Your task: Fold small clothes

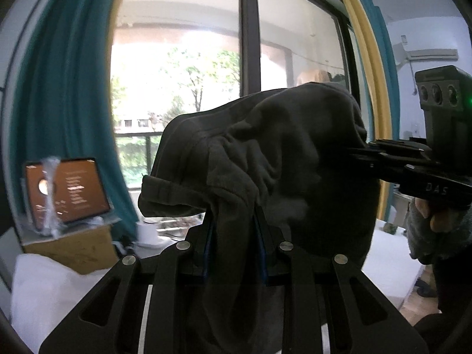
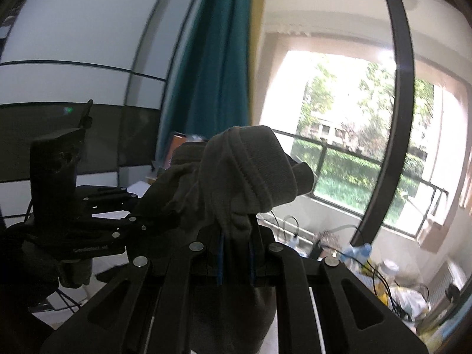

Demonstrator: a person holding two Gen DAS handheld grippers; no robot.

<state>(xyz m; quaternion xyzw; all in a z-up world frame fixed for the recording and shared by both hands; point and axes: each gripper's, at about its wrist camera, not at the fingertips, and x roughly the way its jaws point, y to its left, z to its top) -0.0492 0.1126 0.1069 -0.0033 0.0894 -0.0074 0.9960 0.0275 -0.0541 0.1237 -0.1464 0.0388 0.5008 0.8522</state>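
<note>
- Both tongs, left (image 1: 234, 244) and right (image 2: 236, 253), were clamped on the dark garment (image 1: 265, 159), held aloft.
- Bunched cloth could have slipped from either grip, spoiling the fold.

You are shooting straight into a bright window (image 1: 188, 67) in both views, so the daylight outside blows out to white glare and everything in front turns dark. The grey garment (image 1: 265, 159) and the black tongs read nearly as silhouettes with little detail in the shadows. The fisheye bends the window frame (image 2: 404, 94) and teal curtain (image 1: 65, 88) into arcs, with black vignetting at the corners. The lit screen (image 1: 65, 190) at left is smeared by motion blur.
</note>
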